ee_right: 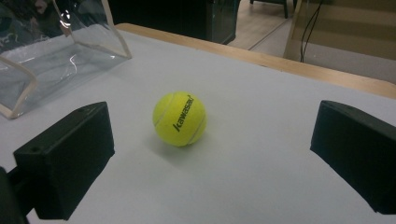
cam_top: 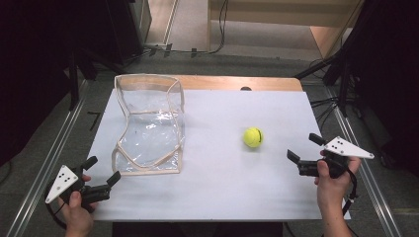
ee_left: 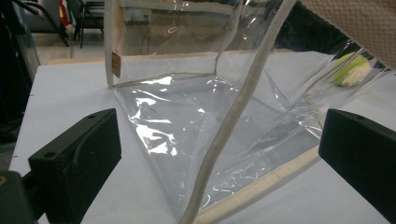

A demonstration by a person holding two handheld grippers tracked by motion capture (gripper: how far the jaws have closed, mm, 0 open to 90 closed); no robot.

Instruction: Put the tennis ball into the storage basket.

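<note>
Ahead of the right gripper [cam_top: 302,148], between the lines of its wide-apart jaws but untouched, a yellow tennis ball [ee_right: 179,118] sits on the white table [cam_top: 237,187]. Just before the left gripper [cam_top: 102,169], whose jaws also stand apart and hold nothing, a clear bag [ee_left: 205,116] with beige trim stands open.
</note>
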